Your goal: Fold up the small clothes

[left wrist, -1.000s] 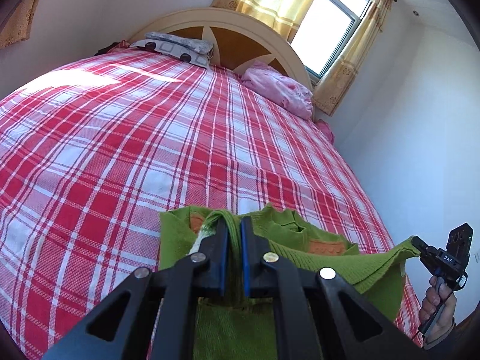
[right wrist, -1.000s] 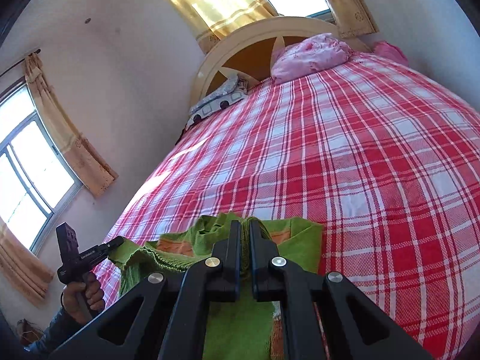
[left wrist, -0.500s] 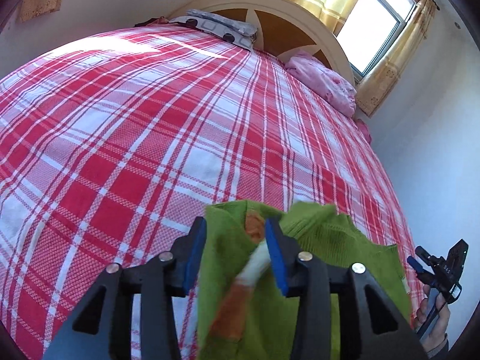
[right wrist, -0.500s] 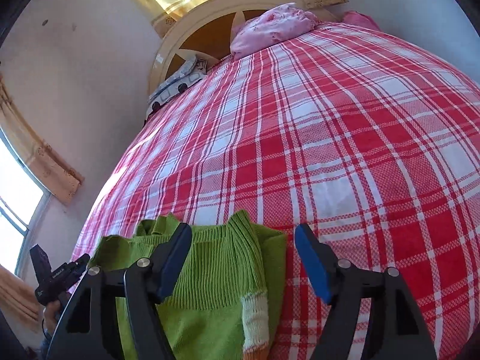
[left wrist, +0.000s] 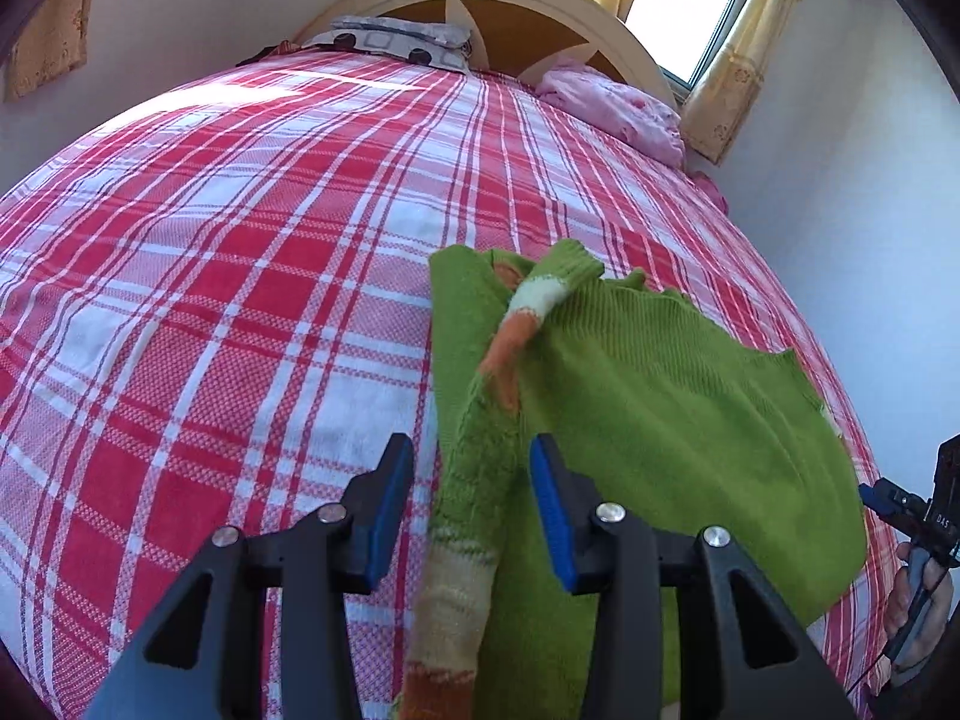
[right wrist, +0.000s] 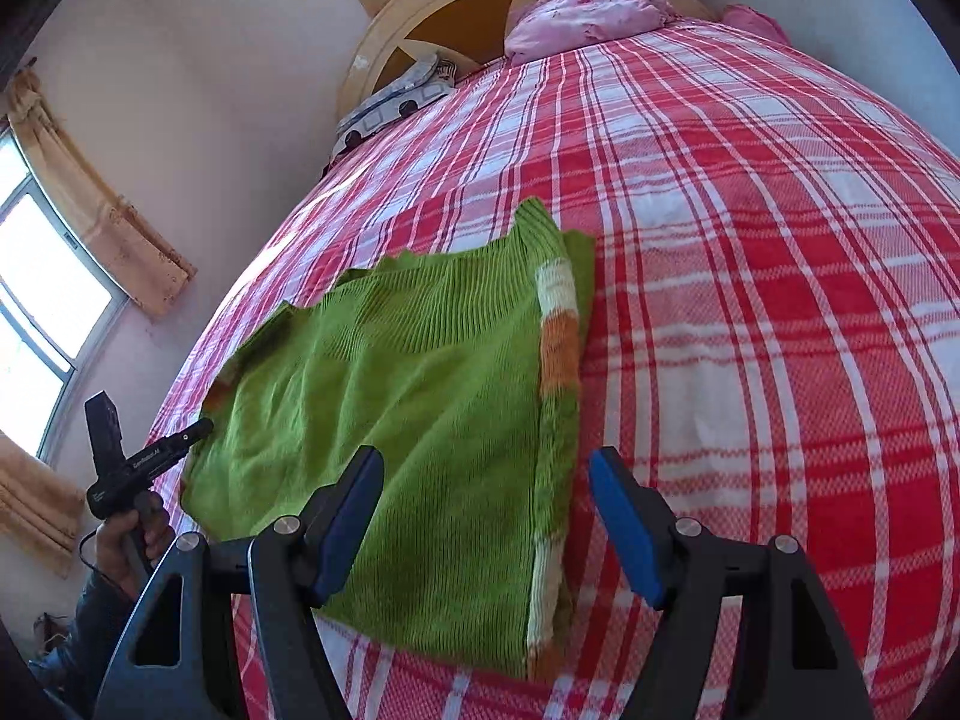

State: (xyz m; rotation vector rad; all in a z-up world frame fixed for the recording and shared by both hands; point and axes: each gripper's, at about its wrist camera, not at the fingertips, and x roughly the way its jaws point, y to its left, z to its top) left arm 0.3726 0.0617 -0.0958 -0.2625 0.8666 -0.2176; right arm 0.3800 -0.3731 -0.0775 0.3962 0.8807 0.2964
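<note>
Left jaws: the left gripper has its jaws spread wide, gripping nothing; the striped sleeve runs through the gap between the blue pads, and whether it touches them cannot be told.
Right jaws: the right gripper is also wide apart and empty, hovering over the sweater's near edge; one pad is above the green knit, the other above the bedspread.
Sweater: a green sweater lies folded on the bed, near the foot edge, well away from the headboard. Its body lies mostly flat with some ripples.
Sleeve: banded green, white and orange, it lies along one side edge of the sweater, cuff pointing toward the headboard.
Bed: red-and-white plaid cover.
Pillows: a grey patterned pillow and a pink pillow sit at the head edge, against the headboard.
Hands: each view shows the other gripper's handle held in a hand beside the sweater's far corner.
Room: curtains hang by bright windows.
</note>
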